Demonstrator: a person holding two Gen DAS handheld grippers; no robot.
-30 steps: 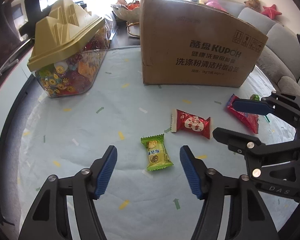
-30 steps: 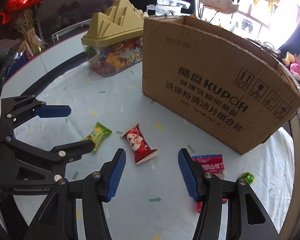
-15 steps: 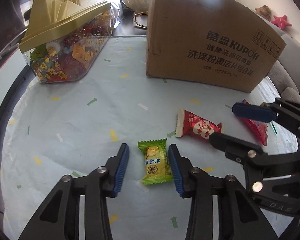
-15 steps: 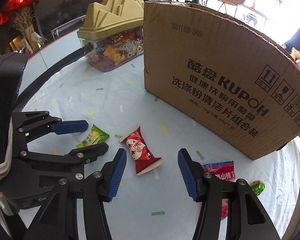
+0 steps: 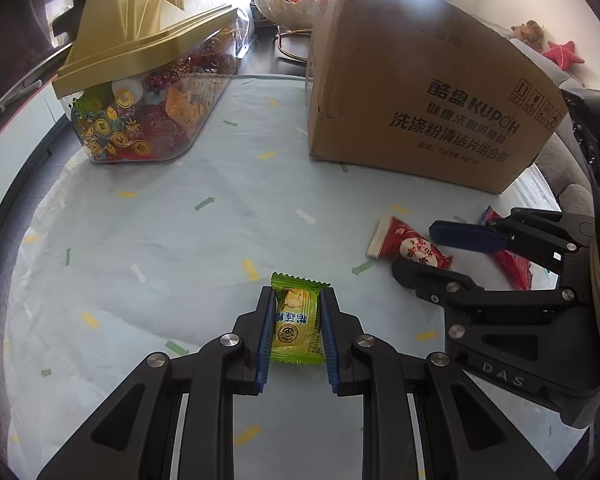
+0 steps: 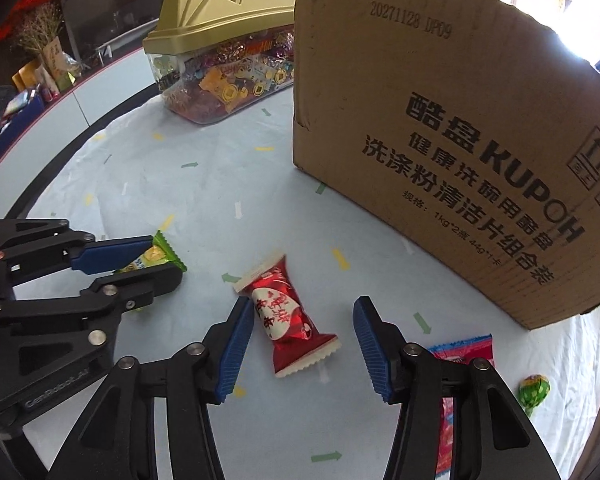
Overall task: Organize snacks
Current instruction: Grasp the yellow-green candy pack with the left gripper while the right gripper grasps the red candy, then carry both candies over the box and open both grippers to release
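Observation:
My left gripper (image 5: pixel 296 336) is shut on a green and yellow candy (image 5: pixel 296 324) that lies on the pale tablecloth; it also shows in the right wrist view (image 6: pixel 156 256) between the left gripper's pads. My right gripper (image 6: pixel 300 344) is open, its pads on either side of a red and white candy (image 6: pixel 288 320), not touching it. That red candy also shows in the left wrist view (image 5: pixel 408 246). A cardboard box (image 6: pixel 460 120) stands behind. A clear candy jar with a gold lid (image 5: pixel 148 92) stands at the back left.
A red and blue snack packet (image 6: pixel 456 356) and a small green lollipop (image 6: pixel 534 390) lie at the right, near the table edge. A grey sofa (image 5: pixel 572 196) is beyond the table at the right.
My left gripper moved forward and closed on the green candy. My right gripper came down and forward so the red candy lies between its open pads.

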